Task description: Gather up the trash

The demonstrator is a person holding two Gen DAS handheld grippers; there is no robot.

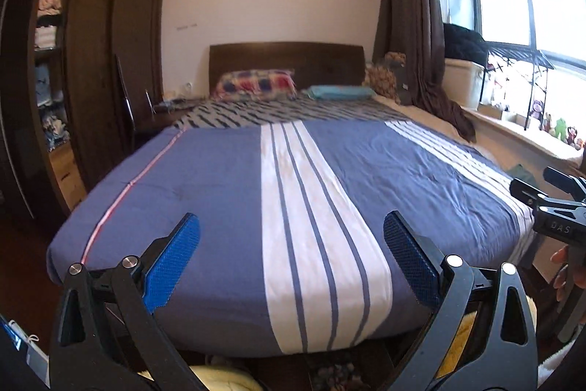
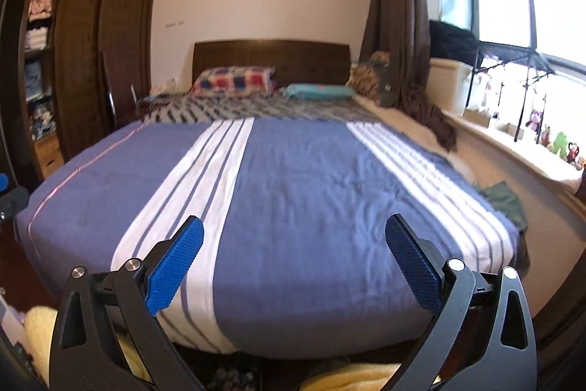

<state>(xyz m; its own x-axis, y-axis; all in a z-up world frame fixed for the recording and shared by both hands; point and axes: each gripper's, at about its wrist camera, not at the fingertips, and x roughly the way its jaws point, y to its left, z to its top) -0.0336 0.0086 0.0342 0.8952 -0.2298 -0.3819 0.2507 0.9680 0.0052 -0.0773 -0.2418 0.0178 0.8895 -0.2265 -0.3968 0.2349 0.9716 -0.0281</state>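
Both grippers hover over the foot end of a bed [image 1: 227, 193] covered by a blue quilt with white stripes. My left gripper [image 1: 291, 229] stands open, its blue pads wide apart with nothing between them. My right gripper [image 2: 294, 231] is also open and empty; its black body [image 1: 556, 207] shows at the right edge of the left wrist view, with a hand [image 1: 562, 266] below it. No plain piece of trash shows on the quilt. A crumpled dark green cloth [image 2: 507, 198] lies at the bed's right edge.
A dark wooden wardrobe [image 1: 91, 68] with open shelves stands left of the bed. Pillows [image 1: 256, 83] lie by the headboard [image 1: 285, 57]. A brown curtain [image 1: 414, 24], a windowsill with toys [image 2: 556, 141] and a black rack [image 2: 512, 68] are on the right. Yellow fluffy fabric [image 2: 348, 378] lies below.
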